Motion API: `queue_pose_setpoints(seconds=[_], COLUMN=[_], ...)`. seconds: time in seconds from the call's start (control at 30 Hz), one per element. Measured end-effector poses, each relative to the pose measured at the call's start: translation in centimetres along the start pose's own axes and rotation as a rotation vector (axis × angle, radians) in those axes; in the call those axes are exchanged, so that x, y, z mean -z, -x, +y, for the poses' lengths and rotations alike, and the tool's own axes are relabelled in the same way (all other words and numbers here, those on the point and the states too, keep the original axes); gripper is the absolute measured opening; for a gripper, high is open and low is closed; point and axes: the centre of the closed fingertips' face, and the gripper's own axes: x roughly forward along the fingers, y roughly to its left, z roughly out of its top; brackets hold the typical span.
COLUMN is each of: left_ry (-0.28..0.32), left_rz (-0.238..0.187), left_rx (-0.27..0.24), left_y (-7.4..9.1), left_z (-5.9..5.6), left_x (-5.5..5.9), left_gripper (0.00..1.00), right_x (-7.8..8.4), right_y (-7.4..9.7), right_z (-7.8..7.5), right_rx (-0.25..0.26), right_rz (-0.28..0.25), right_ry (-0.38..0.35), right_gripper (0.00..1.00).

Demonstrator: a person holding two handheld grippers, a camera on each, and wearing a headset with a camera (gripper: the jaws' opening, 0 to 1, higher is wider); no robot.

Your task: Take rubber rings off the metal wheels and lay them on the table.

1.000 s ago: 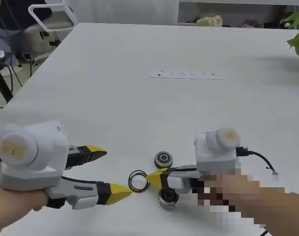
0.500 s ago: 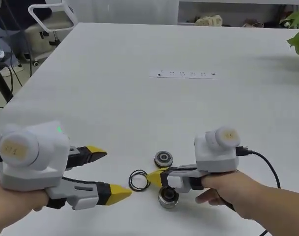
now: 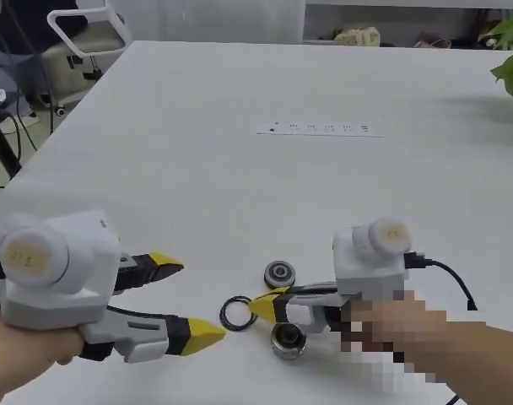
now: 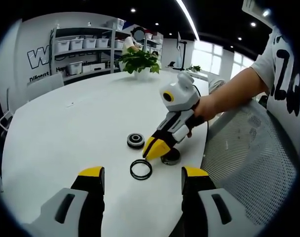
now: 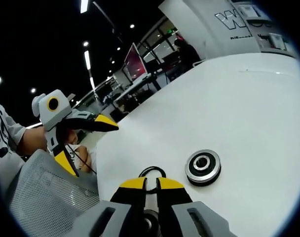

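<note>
We find the left tongs [image 3: 183,298] held low over the near left part of the white table [image 3: 240,169], jaws spread wide apart with nothing between the yellow tips. The right tongs [image 3: 263,305] have their jaws drawn together to a narrow slit, with nothing gripped at the tips. The tips point left, and in the head view they lie just beside a loose rubber ring [image 4: 132,169]. The ring is thin, black and round, and it lies flat on the table between the two tongs, ahead of the open left jaws in the left gripper view. One wheel [image 3: 280,273] sits flat just beyond the right tongs, showing a dark outer band around a bright metal hub. A second wheel [image 3: 288,339] rests on the table under the body of the right tongs, just behind their tips. Its rim looks grey and metallic, and we cannot tell whether the tongs touch it. The ring lies near both wheels but apart from them. A white power strip [image 3: 318,129] lies well beyond, toward the middle of the table.
</note>
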Motion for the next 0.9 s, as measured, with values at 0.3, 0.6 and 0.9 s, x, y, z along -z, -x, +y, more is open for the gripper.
queue_pose_setpoints(seconds=[0.3, 0.6, 0.9], left_ry=[-0.012, -0.008, -0.003], left_rz=[0.013, 0.018, 0.024], left_rx=[0.001, 0.002, -0.002], left_y=[0.0, 0.0, 0.1], left_z=[0.2, 0.1, 0.4], left_x=[0.1, 0.3, 0.5], left_gripper=[0.61, 0.61, 0.61], right_x=[-0.8, -1.5, -2.2], right_y=[0.3, 0.6, 1.0], right_z=[0.1, 0.1, -0.4], right_rx=[-0.009, -0.012, 0.006], right_rz=[-0.023, -0.049, -0.074], right_ry=[0.017, 0.03, 0.051], right_gripper=[0.1, 0.13, 0.15])
